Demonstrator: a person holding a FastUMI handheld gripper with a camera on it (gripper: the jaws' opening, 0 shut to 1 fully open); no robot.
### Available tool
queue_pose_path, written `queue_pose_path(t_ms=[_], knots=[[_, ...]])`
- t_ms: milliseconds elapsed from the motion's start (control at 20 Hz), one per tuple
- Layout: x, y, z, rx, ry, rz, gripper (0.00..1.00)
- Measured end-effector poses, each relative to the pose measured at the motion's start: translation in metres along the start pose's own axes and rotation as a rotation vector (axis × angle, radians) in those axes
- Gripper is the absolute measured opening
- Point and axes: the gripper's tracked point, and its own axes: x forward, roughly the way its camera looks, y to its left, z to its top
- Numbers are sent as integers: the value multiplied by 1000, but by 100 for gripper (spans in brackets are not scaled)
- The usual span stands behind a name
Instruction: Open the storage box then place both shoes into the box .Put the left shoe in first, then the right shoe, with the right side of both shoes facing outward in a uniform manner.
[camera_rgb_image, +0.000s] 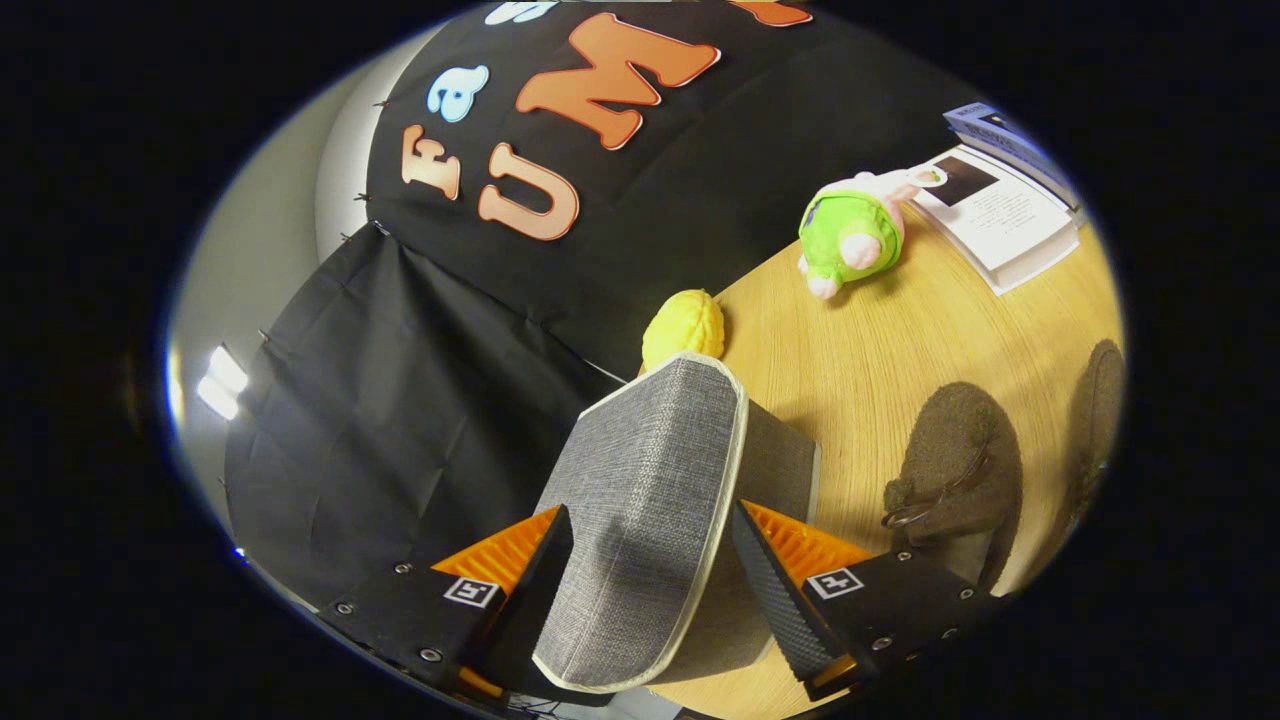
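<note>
The claw (650, 560) pinches the grey fabric lid (640, 520) of the storage box (780, 460), one finger pressed on each side of the panel, which tilts up away from the box body. The lid's pale piping runs along its edge, and the panel hides most of the box behind it; only a dark grey side wall shows beside the right finger. Whether the box interior is open to view cannot be told.

The box stands near the edge of the wooden surface (880, 350) that meets the black cloth wall. Just beyond the lid's top, a yellow ridged object (685, 325) sits at that same edge, its lower part cut off by the lid.

To the right of the box, a dark fuzzy shoe (955, 470) lies on the surface, a strap or loop across it, its heel end partly covered by the right finger's mount. A second dark shoe (1095, 420) lies farther right, only half visible and hard to make out.

Toward the far corner, a green and pink plush toy (855, 230) lies near a stack of printed papers (1000, 215).
</note>
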Motion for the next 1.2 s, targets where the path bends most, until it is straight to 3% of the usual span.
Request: queue_pose_path(t_ms=[100, 200, 300, 500, 700, 750, 850, 1200], knots=[[7, 1, -5, 41, 21, 24, 96], [16, -11, -9, 59, 22, -5, 95], [19, -5, -12, 114, 27, 32, 93], [16, -2, -5, 149, 4, 72, 83], [1, 0, 13, 160, -53, 76, 59], [-2, 3, 19, 162, -73, 79, 46], [-9, 17, 28, 176, -102, 117, 31], [-14, 48, 32, 130, -110, 75, 9]])
